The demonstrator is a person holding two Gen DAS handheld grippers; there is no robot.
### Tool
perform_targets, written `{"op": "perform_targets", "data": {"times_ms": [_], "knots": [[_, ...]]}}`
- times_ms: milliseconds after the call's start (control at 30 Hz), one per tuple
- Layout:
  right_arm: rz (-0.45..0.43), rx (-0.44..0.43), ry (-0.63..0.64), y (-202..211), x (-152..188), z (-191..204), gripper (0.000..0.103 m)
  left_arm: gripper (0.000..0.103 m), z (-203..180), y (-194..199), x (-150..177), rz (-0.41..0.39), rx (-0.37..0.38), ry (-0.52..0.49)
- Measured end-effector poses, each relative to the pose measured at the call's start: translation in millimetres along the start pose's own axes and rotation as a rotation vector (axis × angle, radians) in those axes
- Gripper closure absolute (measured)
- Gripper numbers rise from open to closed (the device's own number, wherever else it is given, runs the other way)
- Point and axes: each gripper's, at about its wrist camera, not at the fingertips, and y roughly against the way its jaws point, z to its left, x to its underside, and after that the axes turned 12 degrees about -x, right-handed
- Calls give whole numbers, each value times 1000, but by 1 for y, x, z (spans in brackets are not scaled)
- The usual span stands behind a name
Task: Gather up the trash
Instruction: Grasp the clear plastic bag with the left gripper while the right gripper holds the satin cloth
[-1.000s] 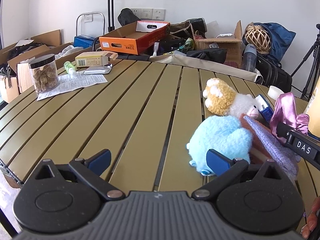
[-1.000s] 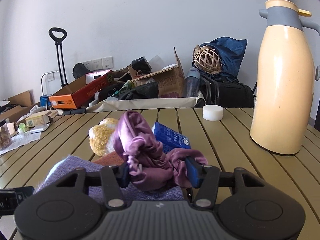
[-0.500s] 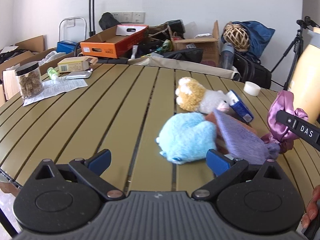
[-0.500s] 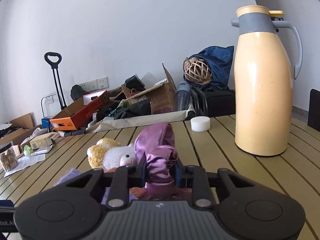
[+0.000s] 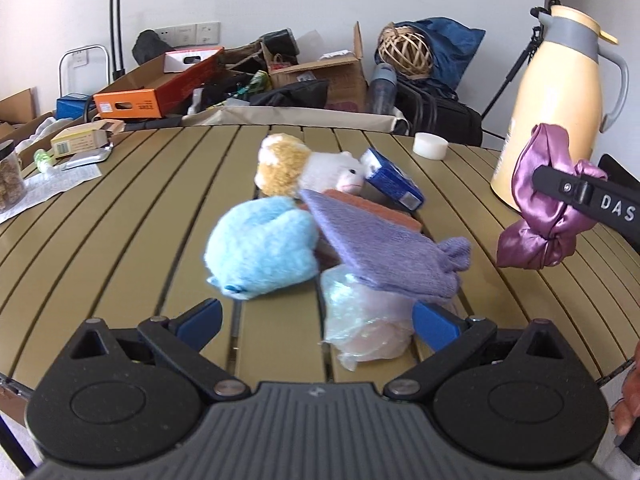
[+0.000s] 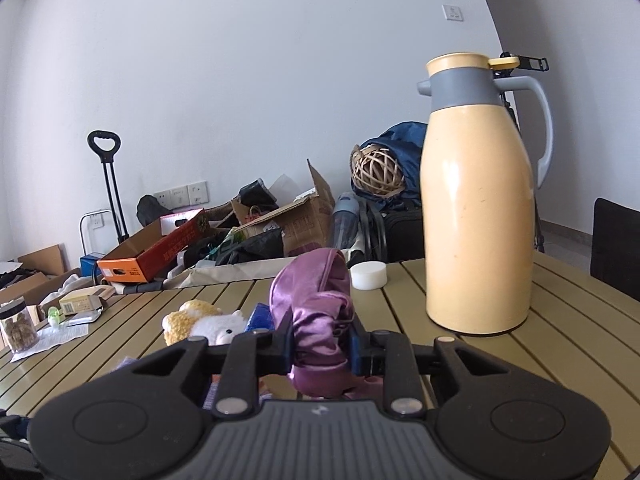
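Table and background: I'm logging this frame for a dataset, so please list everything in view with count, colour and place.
slatted table: 1, olive, under everything
satin cloth: 1, purple, lifted in right gripper
blue plush: 1, light blue, table centre
sheep plush: 1, tan and white, behind blue plush
knit cloth: 1, lavender, over the pile
plastic bag: 1, clear, near left gripper
blue packet: 1, beside sheep plush
thermos jug: 1, cream and grey, table right
white lid: 1, far table edge
jar: 1, clear, table left
orange box: 1, floor clutter
left gripper: open
right gripper: shut on cloth
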Motion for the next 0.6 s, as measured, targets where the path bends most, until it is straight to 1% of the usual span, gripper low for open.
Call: {"op": "perform_targets", "data": {"times_ms": [233, 433, 500, 567, 600], "knots": [[-2, 23, -15, 13, 0, -20, 79, 0, -20, -11, 4, -23, -33, -16], [1, 27, -19, 19, 1, -28, 79, 2, -25, -11, 6, -63, -30, -12], [3, 27, -17, 20, 2, -29, 79, 7, -25, -11, 6, -67, -44, -5], [5, 27, -14, 20, 2, -28, 79, 15, -24, -12, 5, -67, -46, 1], [6, 28, -13, 21, 2, -29, 79, 17, -24, -13, 5, -67, -45, 4]]}}
